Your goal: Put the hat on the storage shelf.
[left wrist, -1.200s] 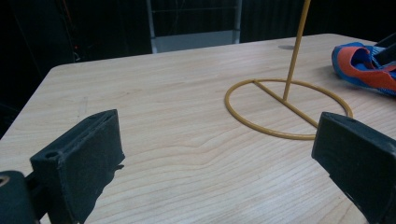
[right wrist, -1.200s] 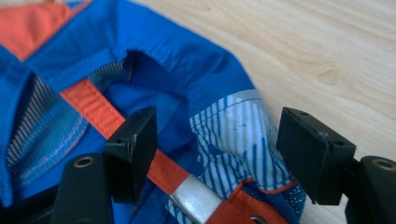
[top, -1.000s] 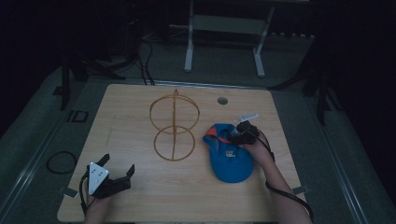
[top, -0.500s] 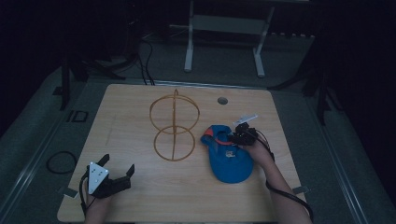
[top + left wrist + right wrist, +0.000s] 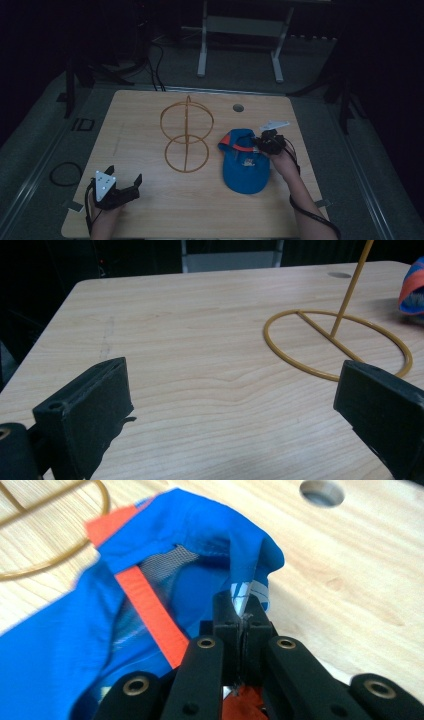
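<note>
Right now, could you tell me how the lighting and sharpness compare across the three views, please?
High view: dim, the surroundings nearly black, the table lit. Left gripper view: bright and sharp on the wood. Right gripper view: the blue cap looks soft and blurred beyond the right gripper.

Left gripper (image 5: 123, 186): near-left part of table in high view, hand behind it, forearm entering from bottom edge. Jaws spread wide, nothing between them; in left gripper view (image 5: 230, 410) both black jaws sit low, one at each side of frame.

Right gripper (image 5: 260, 144): right side of table, forearm angled in from bottom right, cable trailing along wrist. Jaws pressed together in right gripper view (image 5: 243, 611), thin fold of blue fabric pinched between tips.
</note>
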`<state>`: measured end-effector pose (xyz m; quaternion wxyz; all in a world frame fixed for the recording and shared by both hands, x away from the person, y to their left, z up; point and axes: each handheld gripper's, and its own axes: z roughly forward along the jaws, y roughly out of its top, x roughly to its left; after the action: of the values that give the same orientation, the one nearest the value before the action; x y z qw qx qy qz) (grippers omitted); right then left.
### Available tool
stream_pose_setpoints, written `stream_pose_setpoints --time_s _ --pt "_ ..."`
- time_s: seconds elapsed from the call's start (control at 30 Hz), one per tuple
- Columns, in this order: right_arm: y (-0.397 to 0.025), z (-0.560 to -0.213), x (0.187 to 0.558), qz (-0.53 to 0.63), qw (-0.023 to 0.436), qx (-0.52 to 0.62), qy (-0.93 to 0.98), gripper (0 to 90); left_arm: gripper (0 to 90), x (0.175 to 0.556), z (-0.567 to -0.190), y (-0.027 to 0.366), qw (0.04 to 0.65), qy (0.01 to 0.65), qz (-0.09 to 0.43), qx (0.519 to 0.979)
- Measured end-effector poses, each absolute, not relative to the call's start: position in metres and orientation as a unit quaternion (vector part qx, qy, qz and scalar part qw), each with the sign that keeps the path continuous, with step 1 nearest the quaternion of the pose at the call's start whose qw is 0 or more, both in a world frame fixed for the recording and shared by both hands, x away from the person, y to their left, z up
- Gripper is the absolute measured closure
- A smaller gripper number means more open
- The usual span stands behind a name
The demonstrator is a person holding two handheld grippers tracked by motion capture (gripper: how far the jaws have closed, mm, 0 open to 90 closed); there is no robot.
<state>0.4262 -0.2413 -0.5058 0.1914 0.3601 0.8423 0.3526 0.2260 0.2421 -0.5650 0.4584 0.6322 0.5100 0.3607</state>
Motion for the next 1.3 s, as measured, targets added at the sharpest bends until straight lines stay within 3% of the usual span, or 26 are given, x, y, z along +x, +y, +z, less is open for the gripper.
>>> stream_pose_setpoints --time_s 0.63,1.03,1.3 --pt "-0.255 -0.414 0.378 0.438 0.239 0.336 0.799 89.1 2.3 0.219 -0.529 0.219 0.504 0.461 0.276 0.676" --pt "-0.260 -0.376 0.356 0.461 0.264 0.320 0.784 89.1 2.4 0.227 -0.467 0.202 0.523 0.398 0.280 0.700" --pt "-0.260 -0.360 0.338 0.485 0.251 0.302 0.782 89.1 2.4 0.249 -0.420 0.181 0.538 0.356 0.260 0.718"
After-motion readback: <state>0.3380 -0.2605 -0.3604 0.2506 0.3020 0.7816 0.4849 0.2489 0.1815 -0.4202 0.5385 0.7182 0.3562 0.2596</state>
